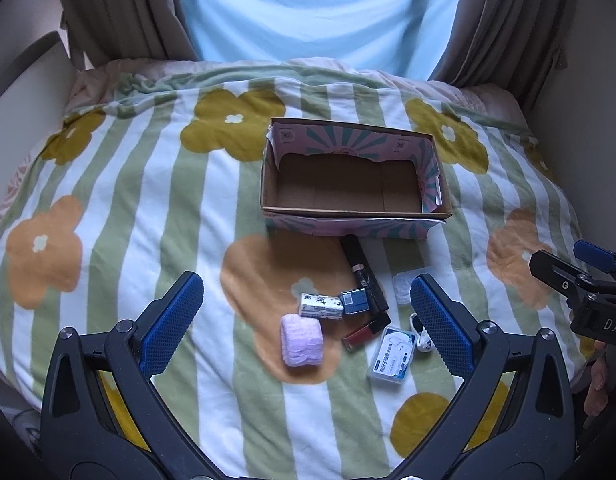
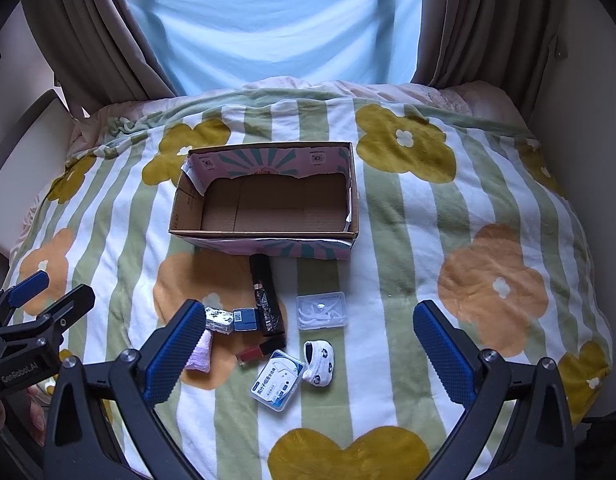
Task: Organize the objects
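An open cardboard box [image 1: 348, 216] [image 2: 267, 236] stands empty on the bed. In front of it lie small items: a black tube [image 1: 364, 276] [image 2: 265, 300], a red lip gloss [image 1: 366, 332] [image 2: 259, 350], a blue box [image 1: 354, 301] [image 2: 243, 319], a white patterned box [image 1: 320, 306] [image 2: 219, 319], a purple cloth roll [image 1: 301, 340] [image 2: 199, 354], a floss case [image 1: 391, 358] [image 2: 277, 380], a clear plastic case [image 2: 322, 310] and a tiny white shoe [image 2: 318, 362]. My left gripper [image 1: 305, 328] is open above them. My right gripper [image 2: 308, 356] is open too.
A flower-striped blanket [image 1: 147, 200] [image 2: 448, 220] covers the bed. Brown curtains [image 1: 119, 12] and a blue sheet [image 2: 287, 20] hang behind it. Pale walls close both sides.
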Tool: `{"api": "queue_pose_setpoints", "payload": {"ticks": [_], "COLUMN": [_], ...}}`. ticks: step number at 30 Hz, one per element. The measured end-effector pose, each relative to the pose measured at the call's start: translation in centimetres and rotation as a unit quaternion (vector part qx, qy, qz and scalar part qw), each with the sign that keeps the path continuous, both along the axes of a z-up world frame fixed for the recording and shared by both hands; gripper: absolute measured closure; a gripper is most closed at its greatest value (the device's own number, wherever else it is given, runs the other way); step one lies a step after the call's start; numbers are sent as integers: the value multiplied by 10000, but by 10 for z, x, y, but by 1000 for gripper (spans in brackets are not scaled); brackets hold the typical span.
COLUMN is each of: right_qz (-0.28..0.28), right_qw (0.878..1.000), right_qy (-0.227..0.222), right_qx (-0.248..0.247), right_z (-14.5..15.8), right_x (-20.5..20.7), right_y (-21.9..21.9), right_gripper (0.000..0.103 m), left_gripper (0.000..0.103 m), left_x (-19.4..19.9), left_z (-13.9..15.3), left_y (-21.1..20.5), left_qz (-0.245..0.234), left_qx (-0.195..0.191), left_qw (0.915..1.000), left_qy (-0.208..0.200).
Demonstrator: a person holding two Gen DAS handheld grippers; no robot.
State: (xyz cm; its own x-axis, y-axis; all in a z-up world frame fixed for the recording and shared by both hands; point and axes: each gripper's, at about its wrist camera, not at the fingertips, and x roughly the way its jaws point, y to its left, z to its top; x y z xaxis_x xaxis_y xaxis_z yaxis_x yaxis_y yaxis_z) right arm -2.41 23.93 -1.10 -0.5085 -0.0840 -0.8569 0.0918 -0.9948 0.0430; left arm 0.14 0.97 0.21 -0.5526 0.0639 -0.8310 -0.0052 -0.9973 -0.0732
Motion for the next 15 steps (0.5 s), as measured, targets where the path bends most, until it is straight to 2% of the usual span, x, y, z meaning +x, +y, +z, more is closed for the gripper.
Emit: {"api": "queue_pose_setpoints", "payload": {"ticks": [11, 15], "right_qz": [0, -3], "right_qw": [10000, 10000], "right_qy": [1, 6], "right_qx": [-10, -4], "right_z": [0, 0], "right_x": [0, 0], "right_y": [0, 0], "right_gripper": [1, 1], "left_gripper": [0, 0], "left_x": [0, 3], "left_z": [-6, -3], "left_y": [-2, -4], "left_qz": [2, 30], "left_qx": [-77, -62], "left_qw": [10000, 10000], "left_qy": [-40, 64]}}
